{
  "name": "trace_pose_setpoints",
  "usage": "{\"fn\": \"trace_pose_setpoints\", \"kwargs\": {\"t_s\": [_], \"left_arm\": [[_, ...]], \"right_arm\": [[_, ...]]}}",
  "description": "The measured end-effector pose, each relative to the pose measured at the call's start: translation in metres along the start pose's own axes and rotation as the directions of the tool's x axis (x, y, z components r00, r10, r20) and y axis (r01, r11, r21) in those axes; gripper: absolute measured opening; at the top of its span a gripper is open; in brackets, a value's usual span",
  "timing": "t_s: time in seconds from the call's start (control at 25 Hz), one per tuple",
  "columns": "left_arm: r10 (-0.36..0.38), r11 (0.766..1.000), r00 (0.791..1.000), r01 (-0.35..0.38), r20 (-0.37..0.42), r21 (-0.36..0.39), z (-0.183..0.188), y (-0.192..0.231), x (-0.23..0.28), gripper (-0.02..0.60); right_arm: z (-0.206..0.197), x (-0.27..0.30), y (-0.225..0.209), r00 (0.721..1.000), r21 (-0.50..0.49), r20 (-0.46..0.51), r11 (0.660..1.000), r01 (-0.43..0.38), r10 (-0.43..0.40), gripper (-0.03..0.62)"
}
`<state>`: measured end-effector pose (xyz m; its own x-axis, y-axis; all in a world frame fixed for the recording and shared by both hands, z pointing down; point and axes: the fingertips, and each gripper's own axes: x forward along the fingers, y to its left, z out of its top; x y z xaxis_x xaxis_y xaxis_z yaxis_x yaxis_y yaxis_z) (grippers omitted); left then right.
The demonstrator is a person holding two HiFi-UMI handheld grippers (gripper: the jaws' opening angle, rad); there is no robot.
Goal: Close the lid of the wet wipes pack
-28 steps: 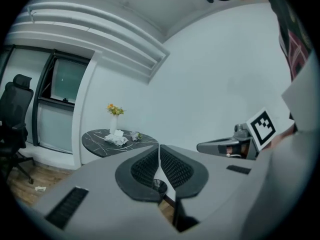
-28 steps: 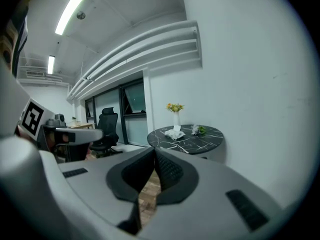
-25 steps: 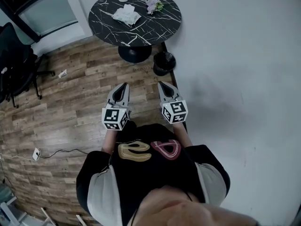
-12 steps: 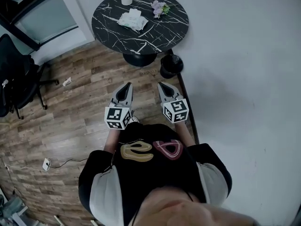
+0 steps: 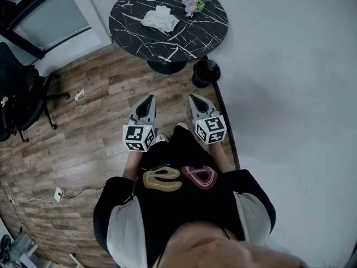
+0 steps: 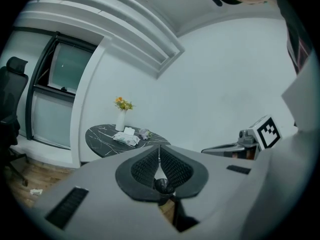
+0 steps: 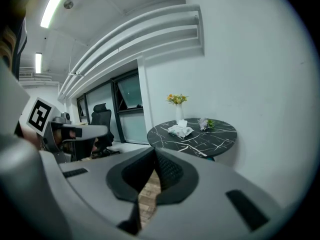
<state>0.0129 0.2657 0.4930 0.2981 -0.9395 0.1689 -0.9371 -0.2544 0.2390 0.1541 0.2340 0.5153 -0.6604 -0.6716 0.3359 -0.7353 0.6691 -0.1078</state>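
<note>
The wet wipes pack (image 5: pixel 160 19) lies on a round black marble table (image 5: pixel 189 38) well ahead of me, its lid flap raised; it also shows small in the left gripper view as the pack (image 6: pixel 126 138) and in the right gripper view as the pack (image 7: pixel 180 130). My left gripper (image 5: pixel 146 101) and right gripper (image 5: pixel 195 100) are held side by side above the wooden floor, far short of the table. Both are shut with nothing between the jaws.
A white vase with flowers (image 6: pixel 121 118) and a small flower bunch (image 5: pixel 192 4) stand on the table. A black bin (image 5: pixel 205 71) sits beside the table's foot by the white wall (image 5: pixel 290 82). A black office chair (image 5: pixel 19 94) stands at the left. Cables lie on the wooden floor (image 5: pixel 83 149).
The view has moved toward the table; the table and bin sit slightly farther right and nearer. Both grippers keep the same shut pose side by side.
</note>
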Motion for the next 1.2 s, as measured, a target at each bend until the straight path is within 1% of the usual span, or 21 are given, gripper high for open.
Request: {"fn": "trace_pose_setpoints", "kwargs": {"t_s": [0.2, 0.36, 0.48, 0.68, 0.92, 1.04, 1.12, 1.2], "left_arm": [[0.035, 0.999, 0.999, -0.035, -0.016, -0.006, -0.004, 0.015, 0.0, 0.025], [0.071, 0.997, 0.997, -0.071, -0.017, -0.015, -0.005, 0.031, 0.006, 0.025], [0.089, 0.996, 0.996, -0.09, -0.014, -0.021, 0.0, 0.044, 0.021, 0.025], [0.127, 0.991, 0.992, -0.128, -0.015, -0.029, 0.013, 0.068, 0.057, 0.025], [0.146, 0.989, 0.989, -0.147, -0.026, -0.027, 0.031, 0.092, 0.119, 0.025], [0.159, 0.987, 0.987, -0.16, -0.025, -0.024, 0.042, 0.099, 0.149, 0.025], [0.171, 0.984, 0.985, -0.171, -0.018, -0.039, 0.047, 0.103, 0.168, 0.025], [0.191, 0.979, 0.982, -0.191, -0.018, -0.075, 0.048, 0.11, 0.186, 0.025]], "right_arm": [[0.0, 0.017, -0.003, 1.0, 0.012, -0.009, 1.0, -0.019, 0.019, 0.011], [0.006, 0.042, -0.003, 0.998, -0.011, -0.008, 0.998, -0.058, 0.058, 0.011], [0.015, 0.065, -0.008, 0.996, -0.024, -0.012, 0.996, -0.089, 0.089, 0.012], [0.031, 0.107, -0.029, 0.991, -0.012, -0.028, 0.991, -0.133, 0.132, 0.011], [0.057, 0.163, -0.067, 0.985, -0.01, -0.028, 0.985, -0.173, 0.173, 0.011], [0.068, 0.187, -0.087, 0.98, 0.029, -0.022, 0.98, -0.199, 0.199, 0.011], [0.076, 0.201, -0.099, 0.975, 0.043, -0.018, 0.974, -0.221, 0.221, 0.011], [0.083, 0.216, -0.111, 0.972, 0.032, -0.019, 0.972, -0.234, 0.234, 0.011]]}}
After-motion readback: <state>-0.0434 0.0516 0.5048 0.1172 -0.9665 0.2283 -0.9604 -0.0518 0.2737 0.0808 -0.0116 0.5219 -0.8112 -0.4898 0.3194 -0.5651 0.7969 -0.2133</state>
